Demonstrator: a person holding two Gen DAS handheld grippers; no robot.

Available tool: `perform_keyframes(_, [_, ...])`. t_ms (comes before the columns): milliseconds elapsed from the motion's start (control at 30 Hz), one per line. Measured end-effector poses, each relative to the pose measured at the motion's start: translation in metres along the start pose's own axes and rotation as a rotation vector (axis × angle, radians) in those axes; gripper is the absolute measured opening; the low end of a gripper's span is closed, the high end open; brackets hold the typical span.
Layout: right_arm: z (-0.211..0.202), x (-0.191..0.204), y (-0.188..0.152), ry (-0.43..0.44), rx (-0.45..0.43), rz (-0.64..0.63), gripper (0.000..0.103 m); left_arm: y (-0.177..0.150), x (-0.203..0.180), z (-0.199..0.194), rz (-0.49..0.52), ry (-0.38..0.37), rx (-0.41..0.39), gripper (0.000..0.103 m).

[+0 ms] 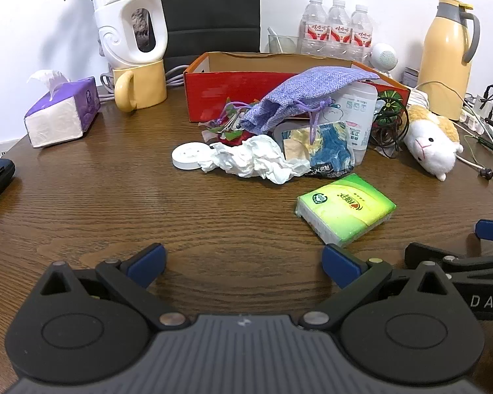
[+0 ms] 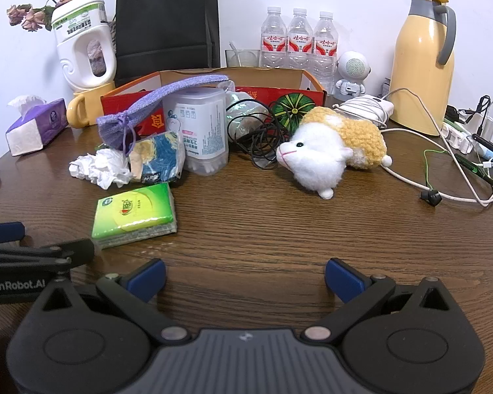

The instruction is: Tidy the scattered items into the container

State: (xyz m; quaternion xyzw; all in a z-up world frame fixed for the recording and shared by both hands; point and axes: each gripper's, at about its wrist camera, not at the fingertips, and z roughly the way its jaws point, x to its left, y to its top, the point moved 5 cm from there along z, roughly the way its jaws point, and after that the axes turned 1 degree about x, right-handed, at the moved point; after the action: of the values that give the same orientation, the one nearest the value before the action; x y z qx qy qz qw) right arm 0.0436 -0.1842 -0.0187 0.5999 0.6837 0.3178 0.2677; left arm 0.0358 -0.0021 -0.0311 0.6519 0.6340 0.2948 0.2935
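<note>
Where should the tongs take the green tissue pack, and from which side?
Grip the green tissue pack across its short width, coming down from above. It lies flat on the table, apart from the pile, with bare wood along both long edges. The open right tongs are likely nearest.

I note: table [image 1: 115,203] wood-grain, semi-gloss. Box [image 1: 233,98] red cardboard, matt. Pouch [image 1: 299,98] purple woven cloth, coarse. Tissue pack [image 2: 134,213] glossy plastic wrap. Toy [image 2: 325,151] fluffy plush. Flask [image 2: 420,65], upper right, smooth glossy plastic.
</note>
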Motion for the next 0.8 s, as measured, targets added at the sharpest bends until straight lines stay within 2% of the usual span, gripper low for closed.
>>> perform_keyframes(800, [-0.0010,-0.0009,0.0003,-0.002,0.002,0.001,0.103,-0.0050,0.0049,-0.0047,-0.004,-0.001,-0.001,0.103])
